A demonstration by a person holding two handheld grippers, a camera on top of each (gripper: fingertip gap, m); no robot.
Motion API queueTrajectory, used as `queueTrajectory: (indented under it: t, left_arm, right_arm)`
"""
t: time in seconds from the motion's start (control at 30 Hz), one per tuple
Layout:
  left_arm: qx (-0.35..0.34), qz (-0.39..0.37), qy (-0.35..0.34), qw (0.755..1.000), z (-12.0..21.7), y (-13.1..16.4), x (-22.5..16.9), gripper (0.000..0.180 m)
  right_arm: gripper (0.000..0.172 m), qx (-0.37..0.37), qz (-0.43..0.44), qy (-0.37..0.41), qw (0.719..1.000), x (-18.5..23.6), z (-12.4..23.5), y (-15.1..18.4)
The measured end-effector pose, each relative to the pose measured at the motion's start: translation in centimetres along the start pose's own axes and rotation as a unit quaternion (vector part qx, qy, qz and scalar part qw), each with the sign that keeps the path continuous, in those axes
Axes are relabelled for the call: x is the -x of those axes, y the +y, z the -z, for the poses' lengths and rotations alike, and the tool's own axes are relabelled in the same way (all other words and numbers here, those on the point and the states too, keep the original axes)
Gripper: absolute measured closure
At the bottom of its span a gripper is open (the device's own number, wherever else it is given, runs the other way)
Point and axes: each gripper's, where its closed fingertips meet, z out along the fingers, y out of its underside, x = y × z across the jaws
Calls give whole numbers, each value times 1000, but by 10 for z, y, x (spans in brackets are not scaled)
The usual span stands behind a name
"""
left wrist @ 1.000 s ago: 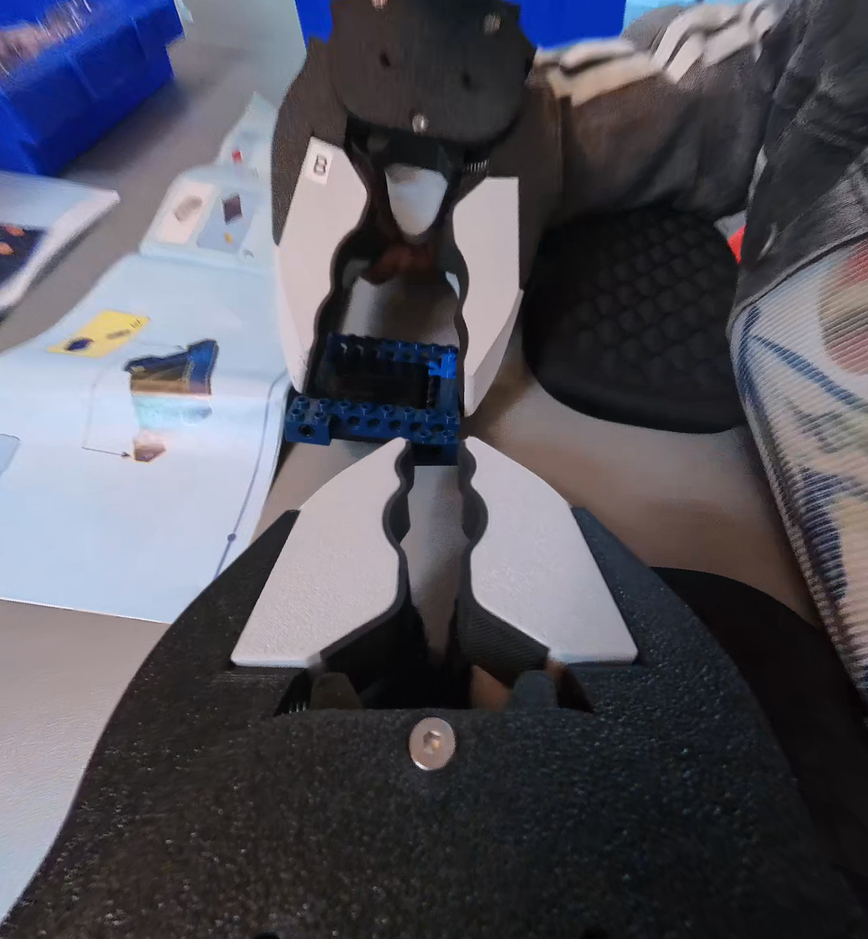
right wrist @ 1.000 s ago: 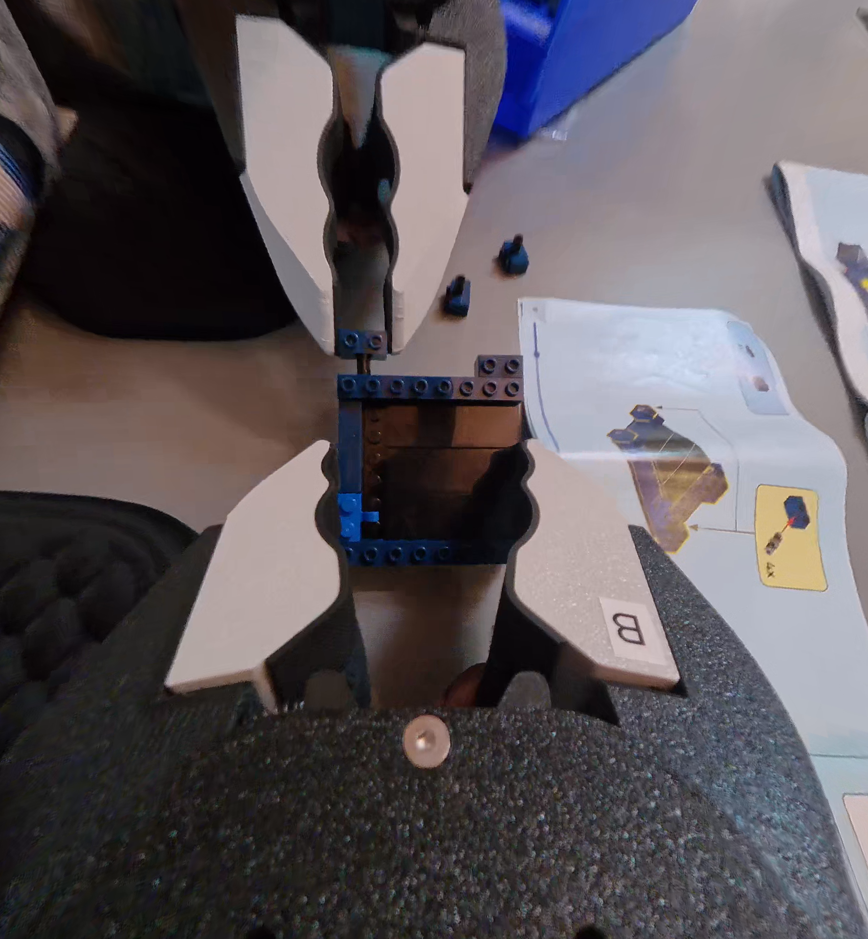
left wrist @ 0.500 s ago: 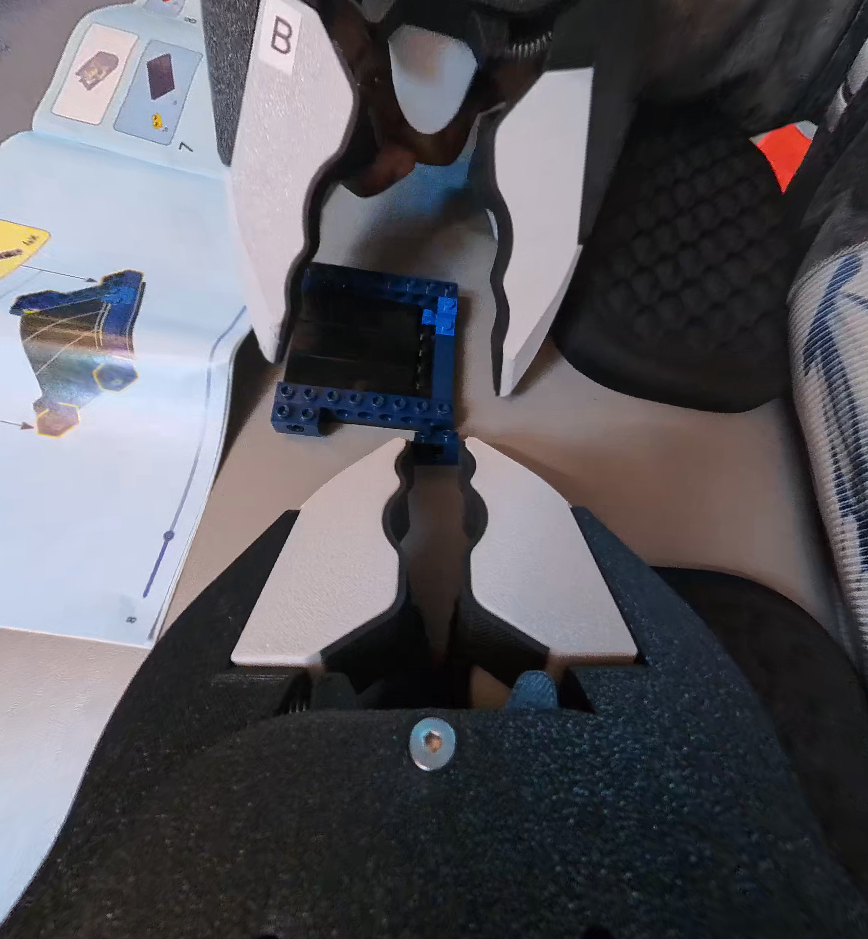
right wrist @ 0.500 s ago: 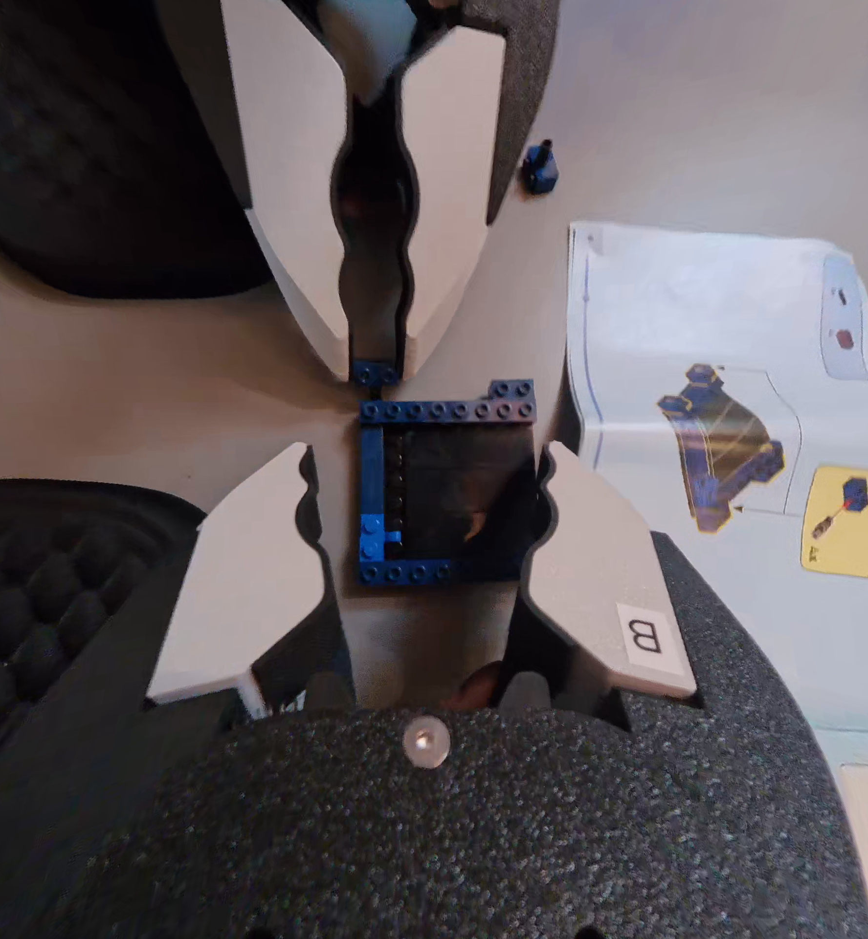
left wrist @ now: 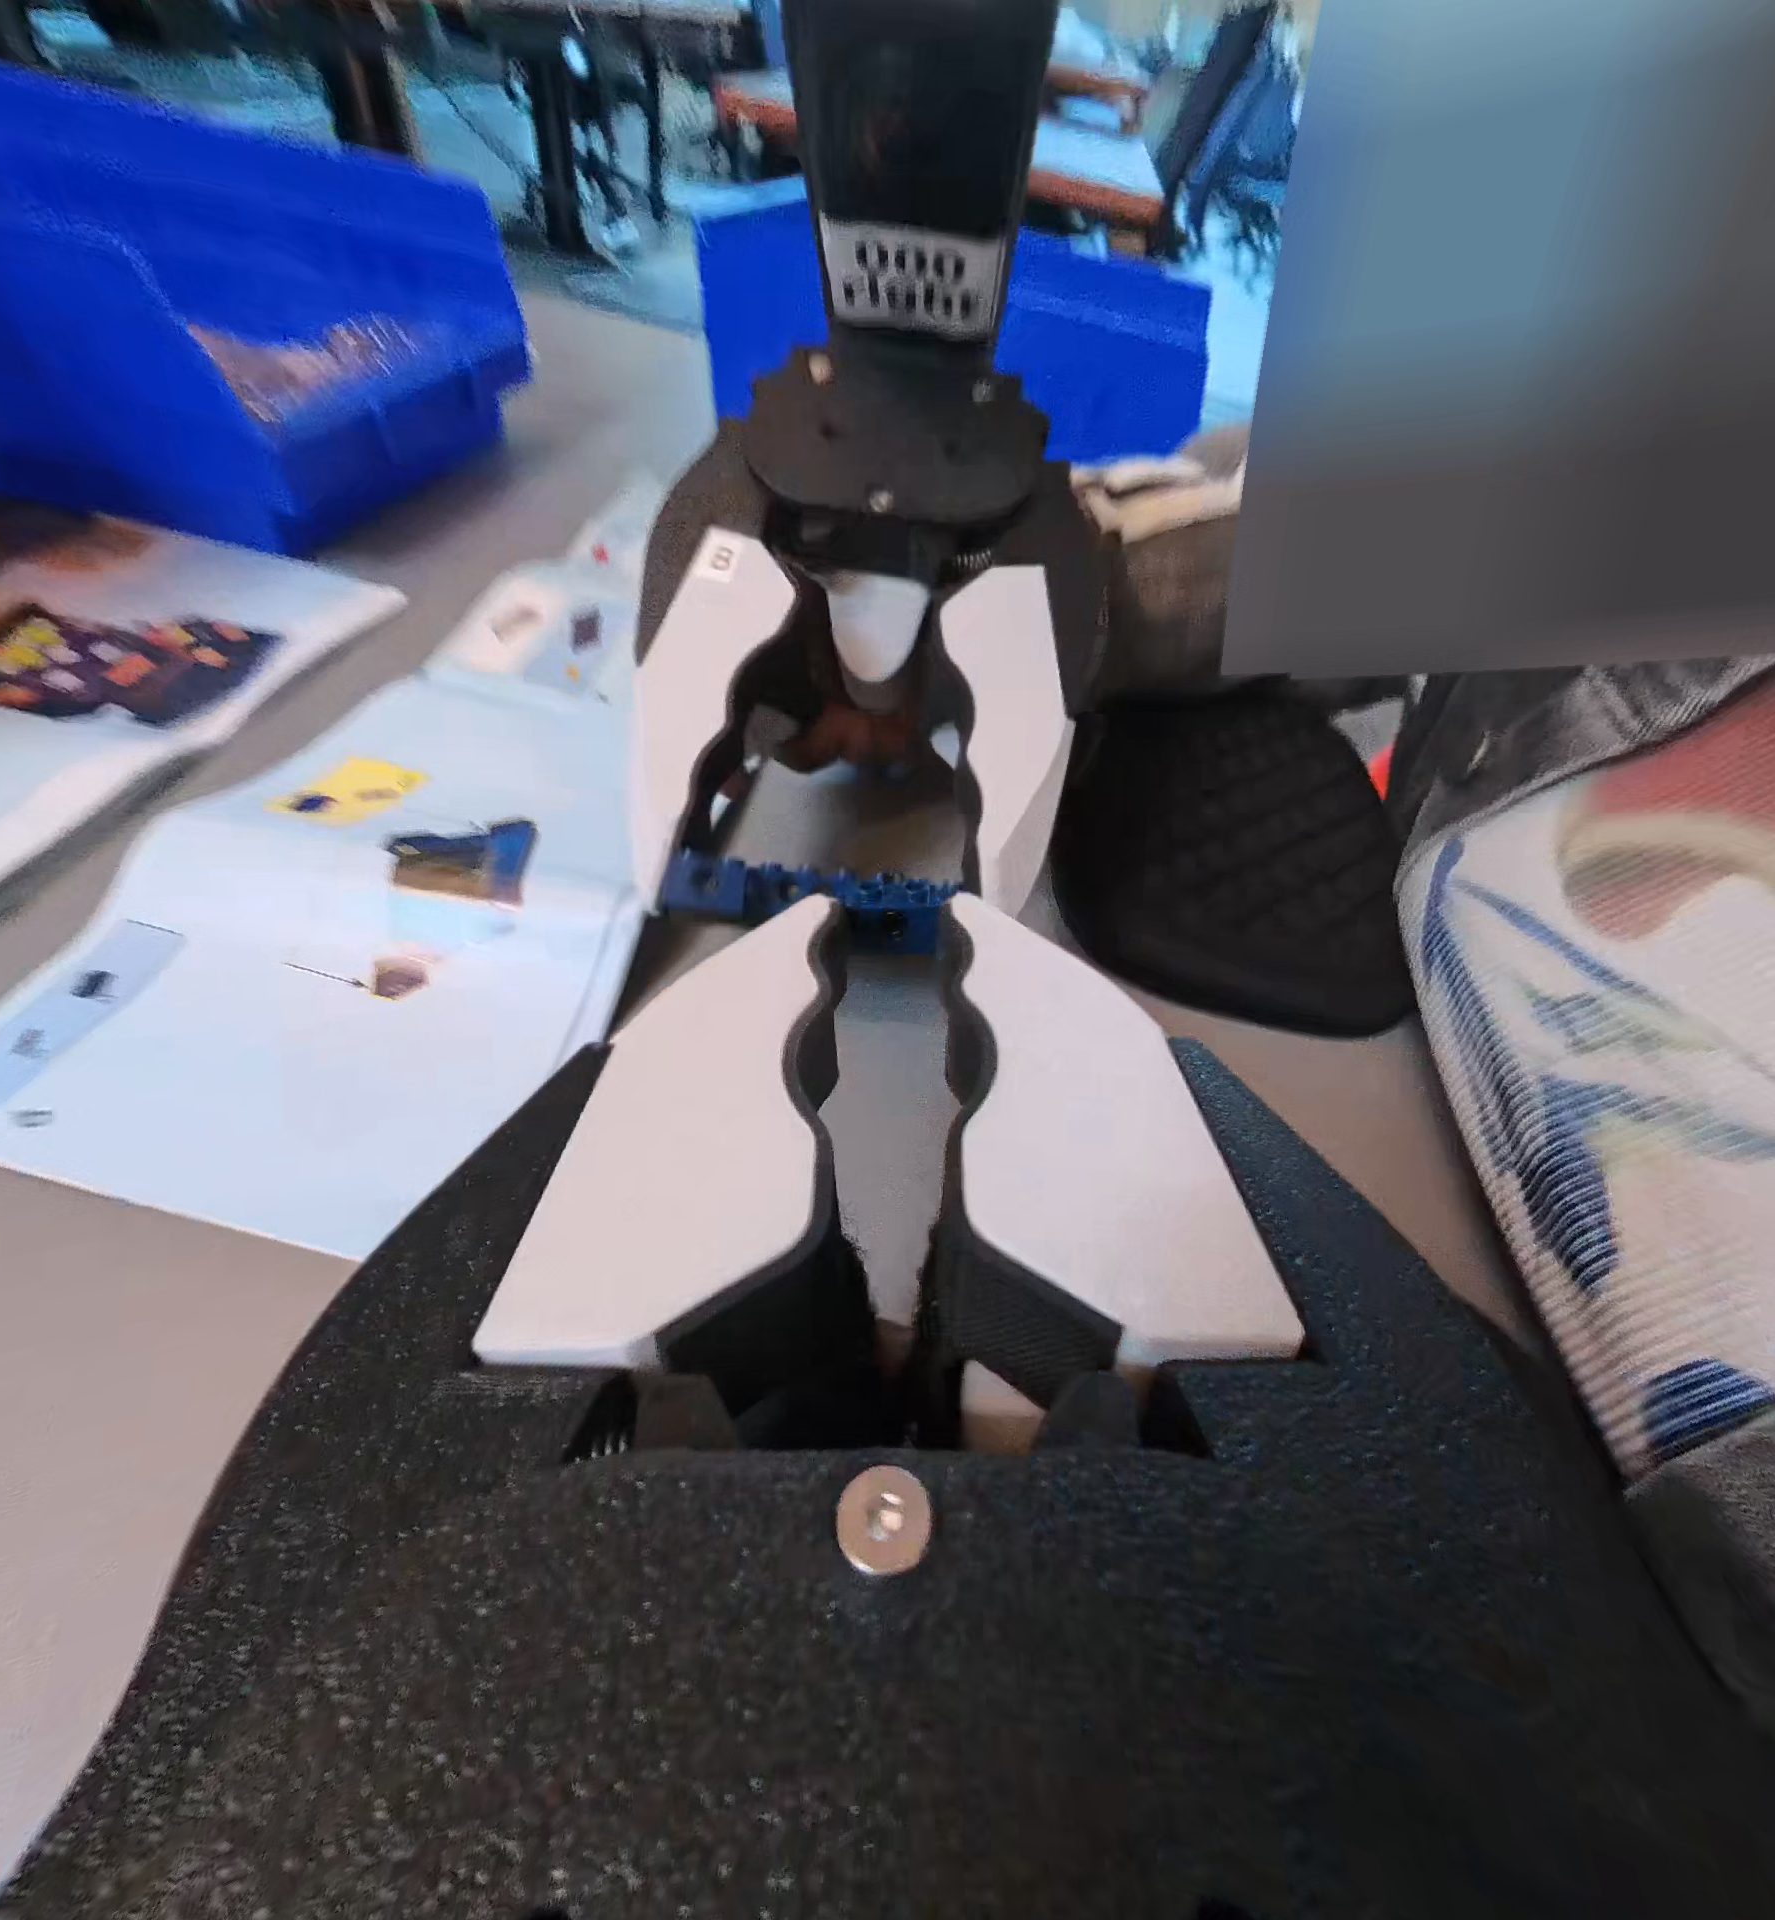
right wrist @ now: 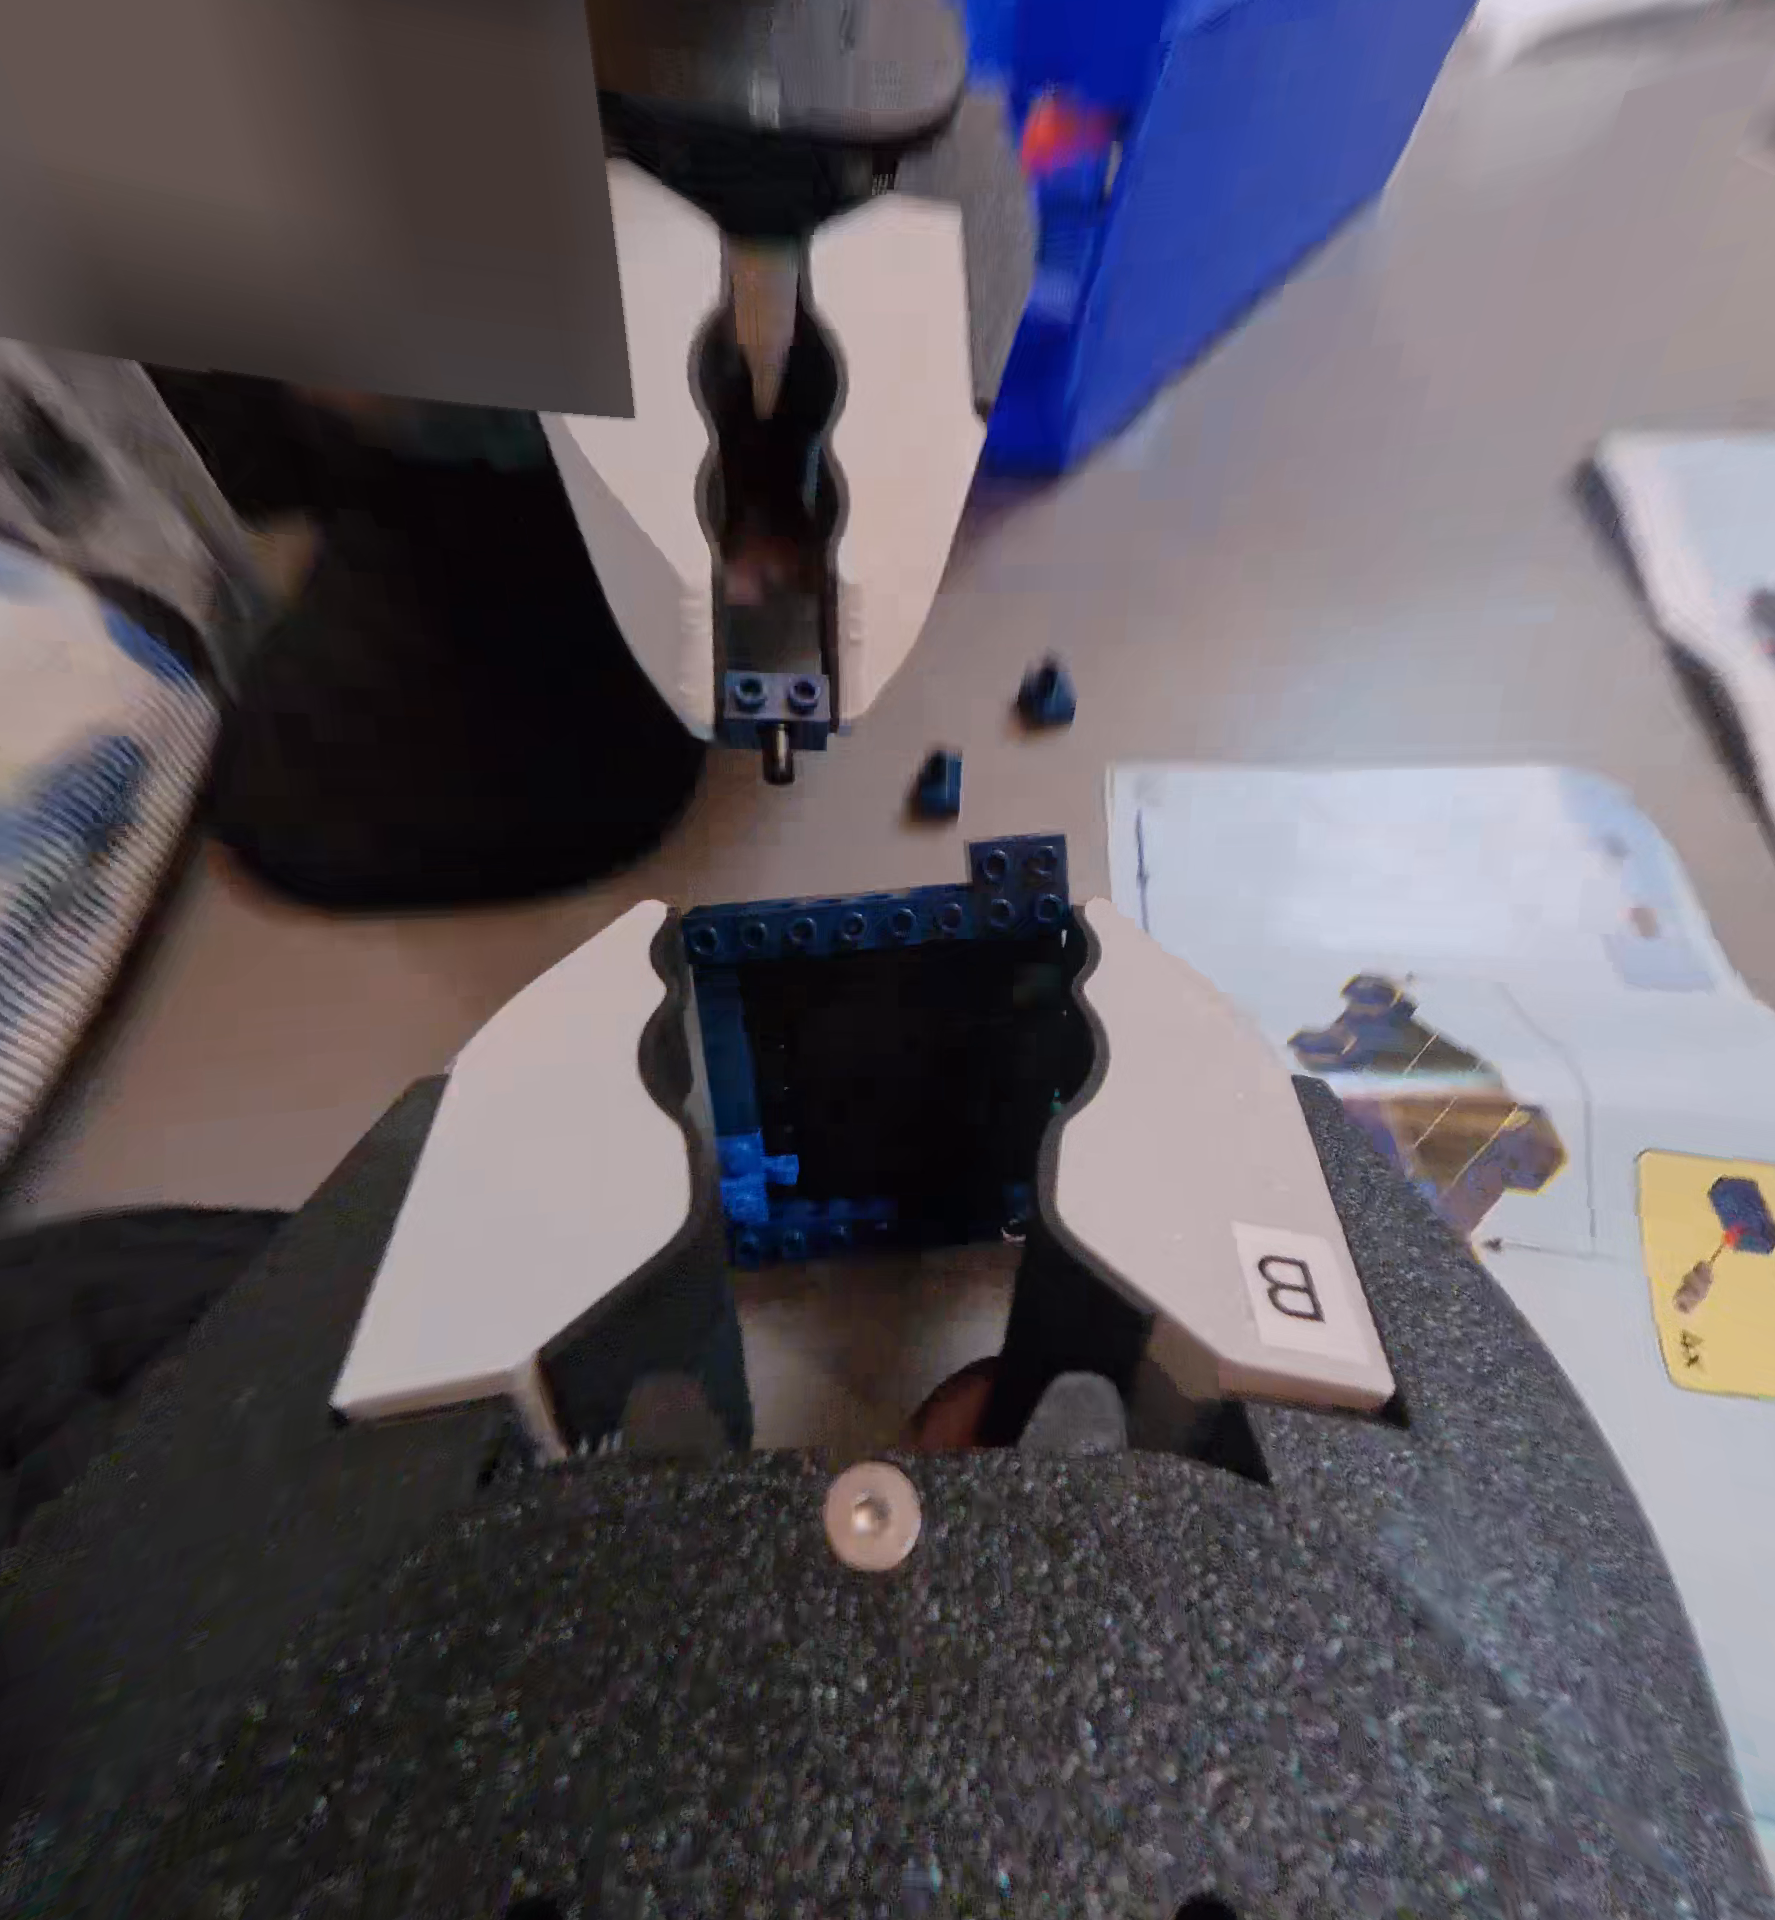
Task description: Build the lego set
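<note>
Fingers: your left gripper pinches a small blue pin brick, not yet joined; your right gripper clamps the brick frame on the counter.

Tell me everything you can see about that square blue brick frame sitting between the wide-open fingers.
The blue brick frame is a flat, roughly square build of studded plastic bricks around a dark, near-black middle. A studded row runs along its far edge, ending in a small square plate that juts out at the far right corner. A brighter blue piece sits on its near left side. It lies between the right gripper's fingers.
</note>
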Motion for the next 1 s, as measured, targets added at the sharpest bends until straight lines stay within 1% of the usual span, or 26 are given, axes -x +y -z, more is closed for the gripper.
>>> queueTrajectory:
  t: [0.07,0.1,0.13,0.2,0.27,0.33,0.43,0.5,0.6,0.67,0.73,0.8,0.93,1.0]
  left_arm:
    - [-12,-20,-23,999,11,-13,-2,165]
    - [-7,-37,-36,999,14,-16,-4,165]
    - [-2,-53,-44,998,14,-19,-8,165]
    - [6,-73,-59,996,12,-21,-15,165]
    - [21,-84,-71,994,8,-15,-18,165]
    - [49,-88,-83,991,8,-4,-18,165]
    - [79,-93,-91,988,14,1,-27,164]
    - [109,-104,-110,982,32,-1,-31,164]
    - [144,-106,-152,972,76,-12,-34,165]
    - [167,-103,-169,966,91,-14,-34,165]
    - [168,-107,-174,964,86,-11,-33,164]
    - [156,-104,-159,969,70,-7,-34,165]
    - [127,-98,-169,973,49,-5,-20,165]
    - [158,-86,-193,965,46,9,-5,165]
  right_arm:
    - [102,-100,-19,-21,995,3,10,-26]
    - [102,-127,-32,-34,991,5,12,-32]
    - [102,-135,-42,-41,989,6,11,-34]
    - [102,-131,-31,-36,990,8,7,-33]
    - [102,-111,1,-26,993,12,1,-31]
    - [102,-97,24,-13,995,15,-3,-30]
    - [102,-97,42,-6,994,22,-9,-34]
    - [102,-121,44,-19,991,31,-15,-47]
    - [102,-173,48,-68,981,48,-30,-70]
    - [102,-183,46,-81,979,41,-41,-68]
    - [102,-191,2,-89,978,27,-42,-65]
    - [102,-199,-12,-79,977,19,-37,-65]
    - [102,-142,-8,-69,987,23,-34,-48]
    - [102,-141,-10,-82,987,28,-31,-47]
